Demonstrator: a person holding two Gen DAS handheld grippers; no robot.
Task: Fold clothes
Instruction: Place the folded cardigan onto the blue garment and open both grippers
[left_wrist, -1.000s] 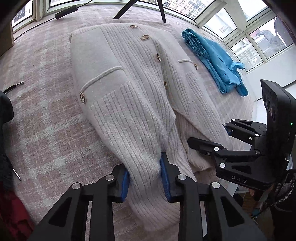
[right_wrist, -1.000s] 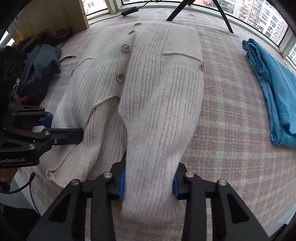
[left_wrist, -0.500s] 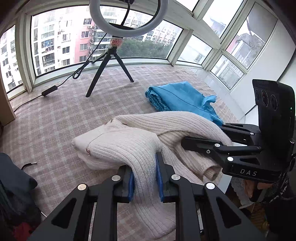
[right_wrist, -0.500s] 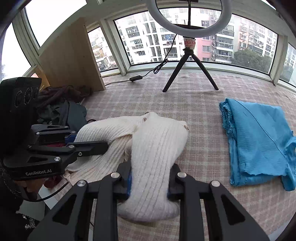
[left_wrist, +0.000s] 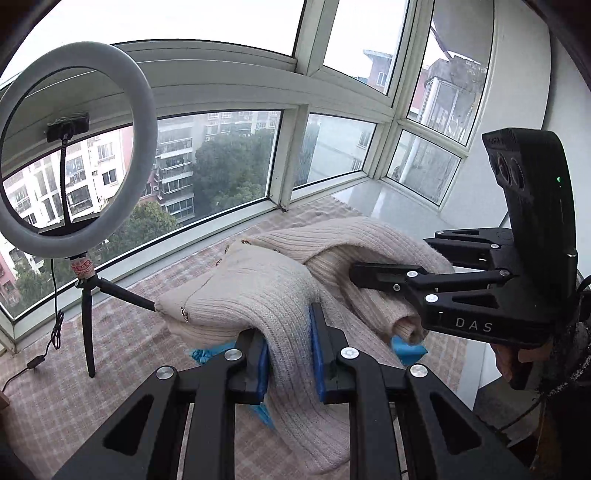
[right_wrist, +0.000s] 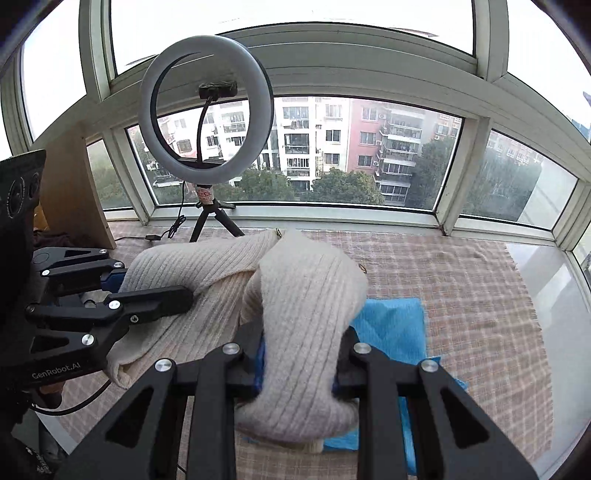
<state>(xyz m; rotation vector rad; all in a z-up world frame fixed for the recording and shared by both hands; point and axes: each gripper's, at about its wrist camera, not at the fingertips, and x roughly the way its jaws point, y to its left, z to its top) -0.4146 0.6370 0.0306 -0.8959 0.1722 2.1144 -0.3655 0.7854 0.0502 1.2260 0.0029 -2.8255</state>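
A cream ribbed cardigan (left_wrist: 258, 288) with gold buttons hangs bunched in the air above the pink checked cloth (right_wrist: 461, 295). My left gripper (left_wrist: 290, 354) is shut on one ribbed fold of it, which droops past the blue pads. My right gripper (right_wrist: 299, 354) is shut on another thick fold (right_wrist: 314, 288). The two grippers are side by side: the right gripper (left_wrist: 391, 258) shows at the right of the left wrist view, the left gripper (right_wrist: 155, 284) at the left of the right wrist view. A blue garment (right_wrist: 391, 325) lies flat on the cloth under the lifted cardigan.
A ring light on a small black tripod (right_wrist: 207, 110) stands at the far edge by the windows, its cable trailing left. A wooden board (right_wrist: 70, 192) leans at the far left. A bare white sill (right_wrist: 546, 280) borders the cloth on the right.
Both grippers have risen and tipped up with the cardigan, lifting it off the cloth. It has gone from spread flat to a hanging bunch and now hangs over the blue garment.
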